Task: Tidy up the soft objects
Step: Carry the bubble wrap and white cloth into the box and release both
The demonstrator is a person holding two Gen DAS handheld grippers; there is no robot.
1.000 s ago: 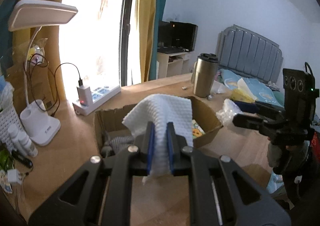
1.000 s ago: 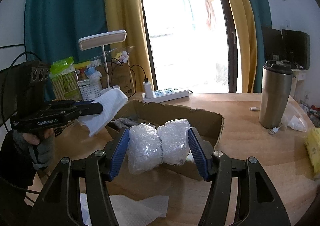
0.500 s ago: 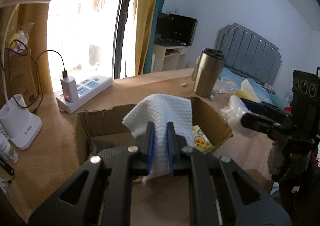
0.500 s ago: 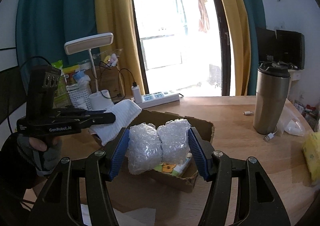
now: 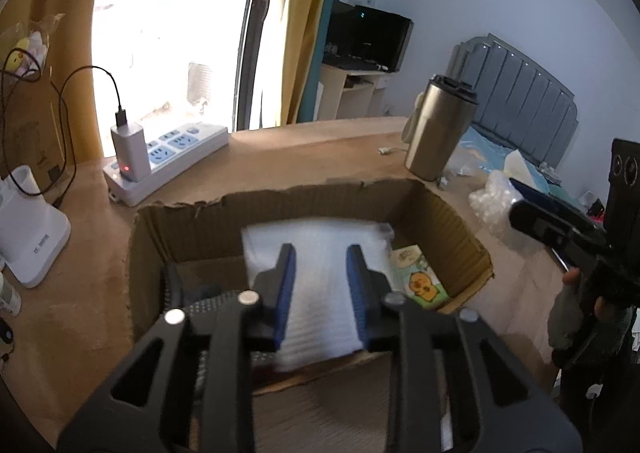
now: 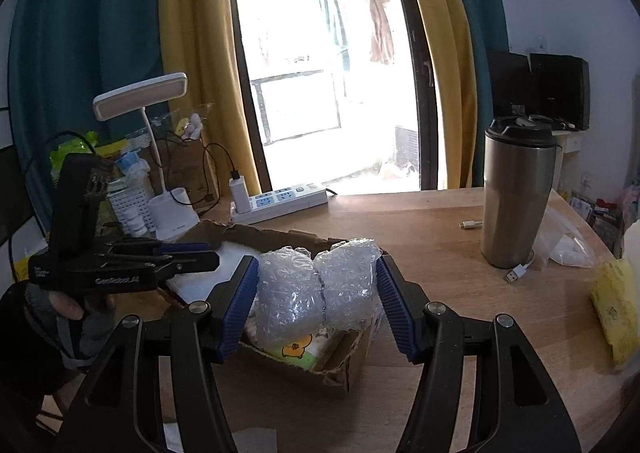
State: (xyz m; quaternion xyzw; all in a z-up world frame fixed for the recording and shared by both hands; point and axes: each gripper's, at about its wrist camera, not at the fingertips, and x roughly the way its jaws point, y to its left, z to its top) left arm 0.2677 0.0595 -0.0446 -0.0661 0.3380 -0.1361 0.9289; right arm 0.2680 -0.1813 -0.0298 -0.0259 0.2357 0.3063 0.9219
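An open cardboard box (image 5: pixel 192 221) (image 6: pixel 340 369) sits on the wooden desk. My left gripper (image 5: pixel 321 289) is open just above it. The white textured cloth (image 5: pixel 320 285) lies blurred in the box below its parted fingers, free of the pads. It also shows in the right wrist view (image 6: pixel 200 281) beside the left gripper (image 6: pixel 196 255). My right gripper (image 6: pixel 318 301) is shut on a bubble wrap bundle (image 6: pixel 318 285) and holds it over the box's near corner. A tissue pack with a yellow cartoon (image 5: pixel 418 281) (image 6: pixel 300 347) and a grey knit item (image 5: pixel 208 299) lie inside the box.
A steel tumbler (image 6: pixel 516 193) (image 5: pixel 436 129) stands at the right on the desk. A white power strip with a charger (image 5: pixel 160 157) (image 6: pixel 276 201) lies at the back. A desk lamp (image 6: pixel 160 157) and a basket of bottles (image 6: pixel 128 205) stand at the left. A yellow pack (image 6: pixel 616 313) lies far right.
My left gripper has opened and let go of the white cloth, which has dropped into the box. My right gripper has come closer over the box with the bubble wrap.
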